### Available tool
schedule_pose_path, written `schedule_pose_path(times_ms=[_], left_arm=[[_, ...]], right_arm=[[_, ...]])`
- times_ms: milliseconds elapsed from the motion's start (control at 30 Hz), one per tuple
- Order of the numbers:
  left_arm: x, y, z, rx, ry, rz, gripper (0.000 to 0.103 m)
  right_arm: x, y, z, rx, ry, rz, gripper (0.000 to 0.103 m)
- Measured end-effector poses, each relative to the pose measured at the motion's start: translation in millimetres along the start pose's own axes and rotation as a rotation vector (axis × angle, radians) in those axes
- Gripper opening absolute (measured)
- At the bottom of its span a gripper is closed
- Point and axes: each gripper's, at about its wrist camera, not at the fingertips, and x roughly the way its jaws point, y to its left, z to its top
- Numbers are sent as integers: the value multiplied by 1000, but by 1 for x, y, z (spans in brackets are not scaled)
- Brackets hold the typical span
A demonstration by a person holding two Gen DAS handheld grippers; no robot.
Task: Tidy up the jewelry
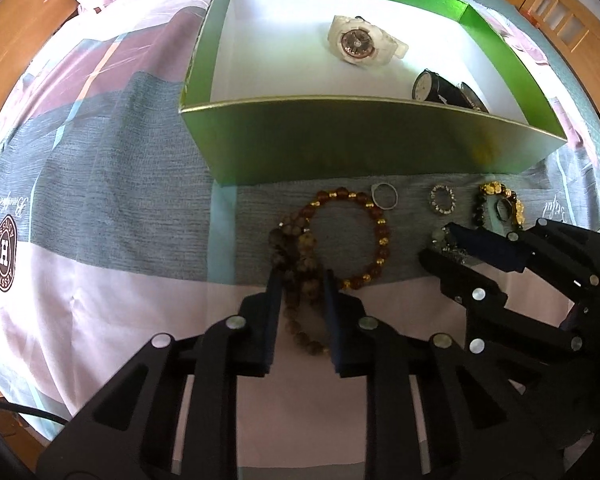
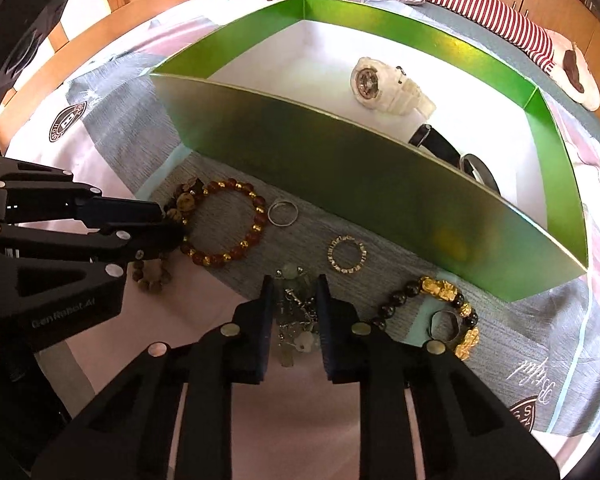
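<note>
My left gripper (image 1: 300, 280) is matte black plastic, built from angular linkage arms with triangular cut-outs, joined by round silver pivot screws. Its two flat fingers (image 1: 272, 312) carry dark navy-blue pads on their inner faces. My right gripper (image 2: 293, 292) is the same build: black arms, silver screw heads, blue-lined fingers (image 2: 265, 320). Seen from the right wrist view, the left gripper's body bears pale "GenRobot.AI" lettering.
</note>
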Motion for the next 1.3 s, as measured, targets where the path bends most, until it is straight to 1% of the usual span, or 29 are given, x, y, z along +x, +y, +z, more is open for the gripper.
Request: schedule_pose_path(times_ms=[33, 100, 200, 267, 300, 433, 533, 567, 600, 800, 833, 867, 1067, 1167, 1300], left_arm=[[-8, 10, -3, -1, 2, 0, 22], [-6, 8, -2, -4, 5, 5, 24], [-2, 13, -4, -7, 7, 8, 31], [1, 14, -3, -7, 10, 13, 40], [3, 18, -2, -7, 10, 15, 42], [6, 16, -1, 0, 12, 20, 45], [8, 17, 0, 2, 11, 20, 44], [7, 16, 0, 2, 11, 14, 35], [7, 16, 0, 6, 13, 5, 23], [-2, 12, 2, 12, 0, -14, 23], [-7, 13, 3, 12, -11, -22, 23], [-11, 14, 4, 12, -18, -29, 23], [-49, 32, 12, -15, -96, -95, 23], [-54, 43, 14, -44, -105, -115, 23], [-49, 48, 13, -65, -89, -94, 23]], right_arm=[[-1, 0, -2, 0, 0, -1, 21], [0, 1, -1, 1, 0, 0, 21], [0, 1, -2, 2, 2, 1, 21], [0, 0, -2, 3, 4, 2, 21], [1, 0, -2, 3, 5, 2, 21], [0, 0, -2, 2, 3, 1, 21], [0, 0, -2, 2, 2, 1, 21], [0, 0, -2, 2, 2, 0, 21], [0, 0, -2, 4, 0, -2, 21], [-8, -2, 0, 14, -26, -19, 19], [-12, -3, 1, 15, -35, -19, 17], [-15, -3, 2, 16, -42, -18, 8], [-43, -14, 8, 62, -111, 7, 7], [-42, -22, 6, 98, -102, 21, 7], [-30, -27, 3, 119, -50, 11, 7]])
